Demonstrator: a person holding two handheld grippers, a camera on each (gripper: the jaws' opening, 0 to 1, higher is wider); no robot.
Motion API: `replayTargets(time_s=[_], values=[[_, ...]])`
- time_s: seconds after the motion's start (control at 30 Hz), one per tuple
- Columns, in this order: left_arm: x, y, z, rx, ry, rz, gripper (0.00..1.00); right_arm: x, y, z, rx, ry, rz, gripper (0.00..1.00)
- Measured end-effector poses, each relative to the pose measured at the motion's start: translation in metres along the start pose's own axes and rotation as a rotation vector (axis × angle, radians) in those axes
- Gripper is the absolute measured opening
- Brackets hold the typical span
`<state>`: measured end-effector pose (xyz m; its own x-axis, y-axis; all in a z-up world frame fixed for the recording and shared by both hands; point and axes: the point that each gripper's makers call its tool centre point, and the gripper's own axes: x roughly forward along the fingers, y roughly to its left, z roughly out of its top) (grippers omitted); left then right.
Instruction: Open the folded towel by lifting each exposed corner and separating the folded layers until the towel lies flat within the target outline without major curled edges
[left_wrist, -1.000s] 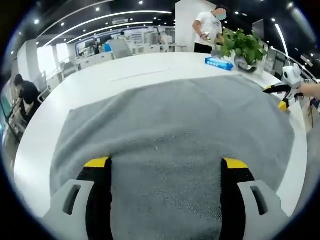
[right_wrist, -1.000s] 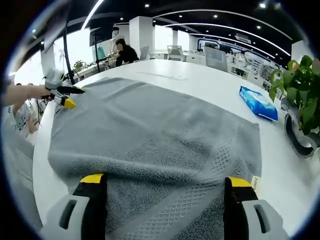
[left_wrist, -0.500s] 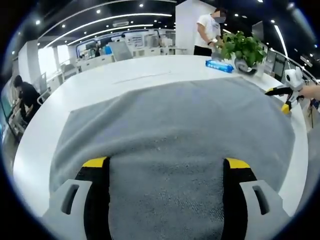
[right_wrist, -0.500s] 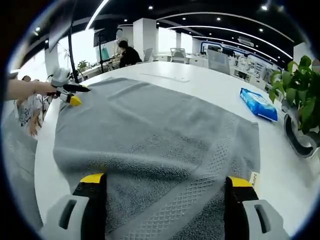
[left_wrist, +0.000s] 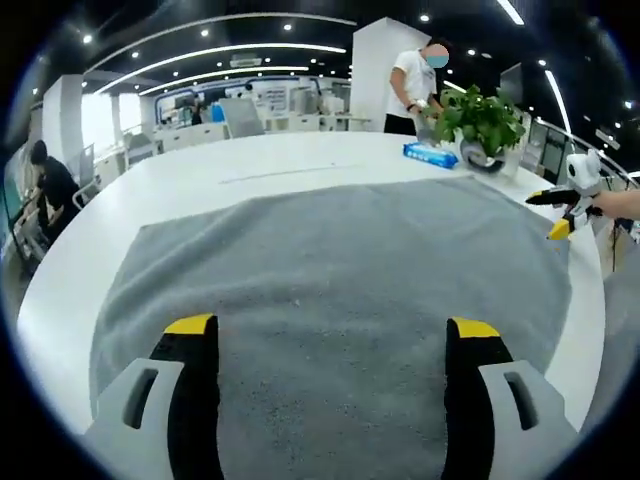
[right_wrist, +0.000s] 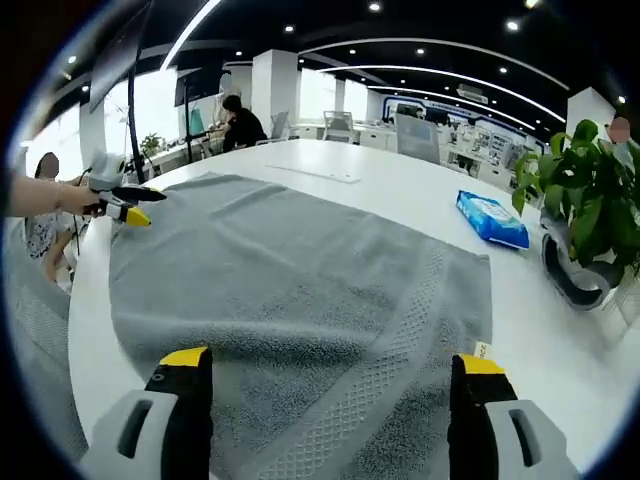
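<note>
A grey towel (left_wrist: 340, 260) lies spread out on the white round table (left_wrist: 200, 175), with a woven band (right_wrist: 400, 330) near one end. My left gripper (left_wrist: 330, 328) hangs just above the towel's near edge, open, its yellow-tipped jaws wide apart and nothing between them. My right gripper (right_wrist: 332, 360) is open the same way over the banded end. In the left gripper view the right gripper (left_wrist: 558, 205) is at the towel's right corner. In the right gripper view the left gripper (right_wrist: 125, 200), held by a hand, is at the far left corner.
A blue wipes pack (right_wrist: 492, 218) and a potted plant (right_wrist: 580, 200) stand on the table beyond the towel. A faint line mark (left_wrist: 290, 170) crosses the bare table behind it. A person (left_wrist: 415, 75) stands past the table; another person (left_wrist: 45, 185) sits to the left.
The towel edge that rose between each pair of jaws has dropped and now lies flatter on the table. Both views have shifted a little; the jaws stay wide apart.
</note>
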<state>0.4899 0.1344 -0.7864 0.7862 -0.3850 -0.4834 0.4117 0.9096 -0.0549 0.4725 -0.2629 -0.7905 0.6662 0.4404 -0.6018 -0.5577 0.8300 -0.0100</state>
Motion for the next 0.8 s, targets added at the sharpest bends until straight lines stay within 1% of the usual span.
replayTargets(time_s=[0.1, 0.13, 0.2, 0.23, 0.27, 0.33, 0.43, 0.5, 0.53, 0.7, 0.8], values=[[-0.014, -0.010, 0.013, 0.050, -0.057, 0.021, 0.92, -0.016, 0.003, 0.004, 0.010, -0.036, -0.020, 1.00], [-0.019, -0.015, 0.015, 0.062, -0.063, 0.020, 0.91, -0.021, 0.004, 0.004, 0.012, -0.038, -0.021, 1.00], [-0.030, -0.024, 0.019, 0.087, -0.079, 0.021, 0.91, -0.034, 0.007, 0.003, 0.018, -0.046, -0.031, 1.00], [-0.034, -0.028, 0.020, 0.081, -0.083, 0.019, 0.92, -0.039, 0.008, 0.003, 0.019, -0.050, -0.035, 1.00], [-0.040, -0.034, 0.024, 0.067, -0.100, 0.011, 0.92, -0.045, 0.010, 0.004, 0.022, -0.055, -0.038, 1.00], [-0.049, -0.038, 0.030, 0.063, -0.130, 0.025, 0.92, -0.057, 0.016, 0.005, 0.026, -0.071, -0.039, 1.00], [-0.068, -0.049, 0.037, 0.043, -0.175, 0.040, 0.91, -0.081, 0.023, 0.007, 0.007, -0.094, -0.059, 1.00], [-0.079, -0.057, 0.039, 0.018, -0.197, 0.042, 0.92, -0.096, 0.026, 0.009, -0.018, -0.110, -0.074, 1.00], [-0.081, -0.059, 0.039, 0.015, -0.199, 0.041, 0.92, -0.104, 0.028, 0.010, -0.029, -0.121, -0.081, 1.00], [-0.103, -0.080, 0.041, 0.001, -0.232, 0.060, 0.91, -0.131, 0.031, 0.009, -0.023, -0.161, -0.118, 1.00], [-0.115, -0.093, 0.049, -0.034, -0.289, 0.085, 0.91, -0.143, 0.034, 0.014, 0.000, -0.226, -0.142, 1.00]])
